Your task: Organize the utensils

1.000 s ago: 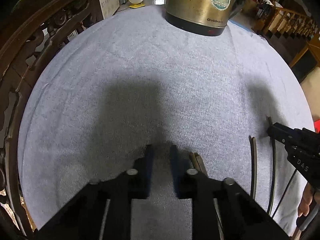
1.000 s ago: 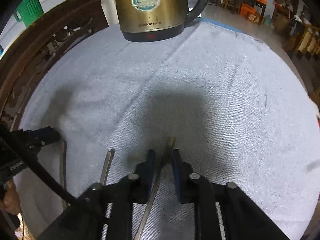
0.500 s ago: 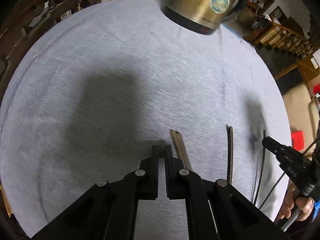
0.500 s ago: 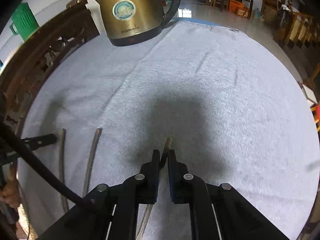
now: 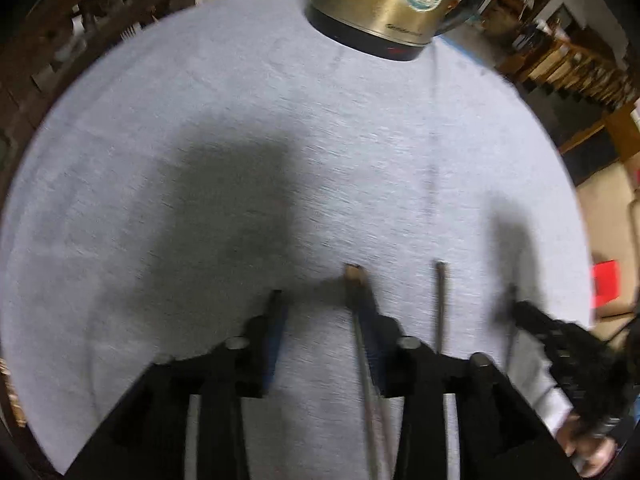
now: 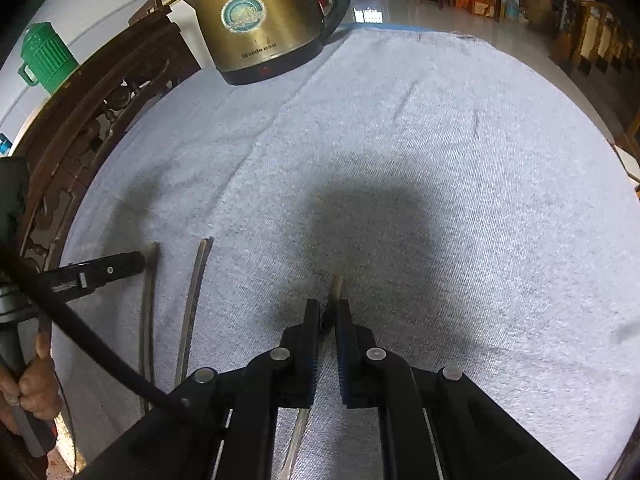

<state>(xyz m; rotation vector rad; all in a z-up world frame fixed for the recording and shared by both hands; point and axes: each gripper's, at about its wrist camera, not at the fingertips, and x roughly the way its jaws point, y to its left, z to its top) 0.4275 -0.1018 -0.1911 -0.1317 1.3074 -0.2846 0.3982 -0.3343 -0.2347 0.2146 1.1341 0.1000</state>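
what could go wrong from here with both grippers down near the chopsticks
1. The right gripper pinches one chopstick near its far tip, so the long end may swing or slip out when lifted.
2. The open left gripper sits with one finger right against a chopstick; closing could nudge it into the next chopstick.
3. The towel may bunch if fingers drag.

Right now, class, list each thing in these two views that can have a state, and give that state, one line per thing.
Left gripper: open, astride a chopstick.
Right gripper: shut on a chopstick.
Held chopstick: clamped, tip poking forward.
Two loose chopsticks: lying flat on the cloth, side by side, apart.
Kettle: upright at the far edge.
Grey cloth: spread flat.
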